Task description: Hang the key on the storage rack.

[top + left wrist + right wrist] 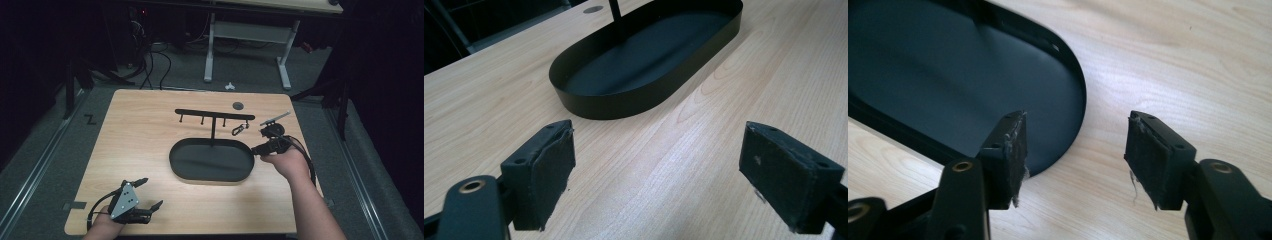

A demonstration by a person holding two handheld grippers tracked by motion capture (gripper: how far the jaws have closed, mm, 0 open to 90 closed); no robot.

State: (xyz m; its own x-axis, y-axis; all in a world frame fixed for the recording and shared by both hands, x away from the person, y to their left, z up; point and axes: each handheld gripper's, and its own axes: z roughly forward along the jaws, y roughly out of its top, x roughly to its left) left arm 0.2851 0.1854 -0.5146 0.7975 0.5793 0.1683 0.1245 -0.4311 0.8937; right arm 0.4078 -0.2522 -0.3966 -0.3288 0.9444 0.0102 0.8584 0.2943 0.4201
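From the high view the left tool [145, 192] is resting released at the worktop's [140, 135] near left while the right tool [257, 142] is hovering at the black oval tray's [177, 167] right end, the left gripper view is showing spread jaws facing the tray [624, 102], and the right gripper view is showing released jaws straddling its rim [1075, 75].

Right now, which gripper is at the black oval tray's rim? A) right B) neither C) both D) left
A. In the high view the right gripper sits at the right end of the tray, jaws open; its own view shows the tray's end just past its jaws. The left gripper, also open, is near the table's front edge, well clear of the tray.
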